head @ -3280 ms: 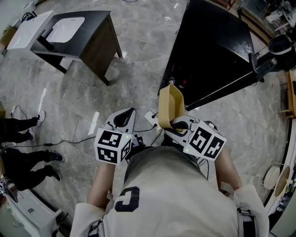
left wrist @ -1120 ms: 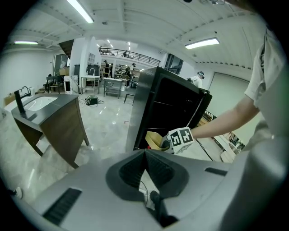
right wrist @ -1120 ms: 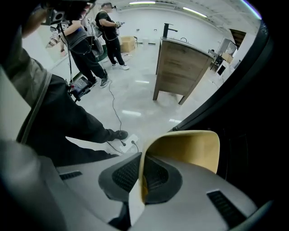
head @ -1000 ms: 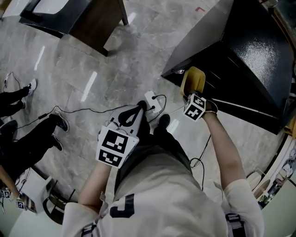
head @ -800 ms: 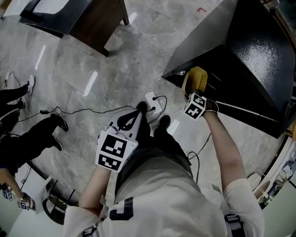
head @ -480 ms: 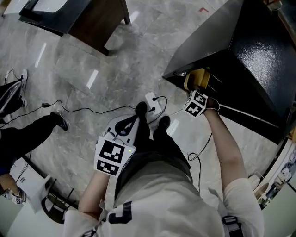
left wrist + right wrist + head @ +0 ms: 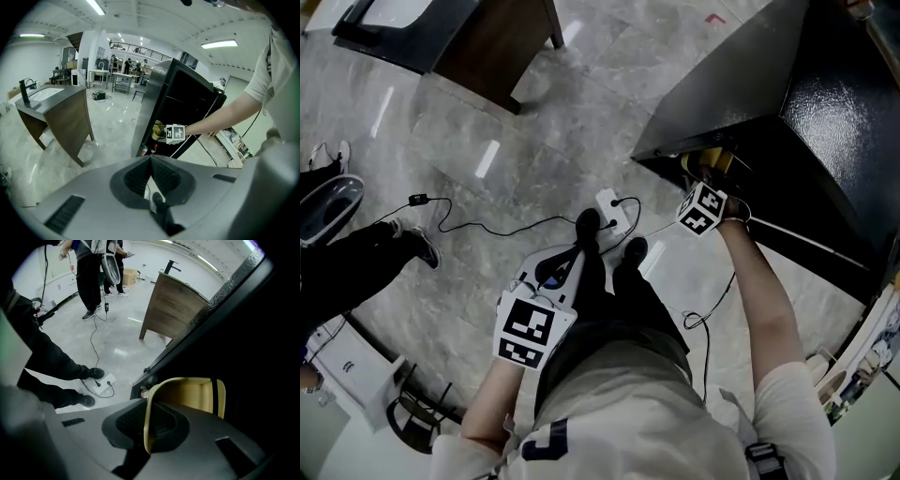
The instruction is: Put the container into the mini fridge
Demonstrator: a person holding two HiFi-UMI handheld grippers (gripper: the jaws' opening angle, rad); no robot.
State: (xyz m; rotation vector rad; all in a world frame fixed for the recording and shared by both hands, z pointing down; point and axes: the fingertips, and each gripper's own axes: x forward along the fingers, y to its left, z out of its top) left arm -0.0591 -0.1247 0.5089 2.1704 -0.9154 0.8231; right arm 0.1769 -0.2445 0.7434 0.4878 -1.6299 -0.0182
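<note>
Container [image 7: 187, 399] rim pinched by right hand-held gripper [image 7: 146, 422], within mini fridge [image 7: 830, 103] opening

The container [image 7: 197, 397] looks like smooth, pale yellow plastic with a dull sheen. The mini fridge [image 7: 834, 122] has a black shell, glossy and finely speckled on top. The left tongs [image 7: 151, 164] and the right tongs [image 7: 146, 423] are matt grey plastic, ribbed and darker on the inner faces. The floor [image 7: 534, 141] is polished grey marbled tile that mirrors the lights. The sink cabinet [image 7: 65, 117] shows brown wood grain.
</note>
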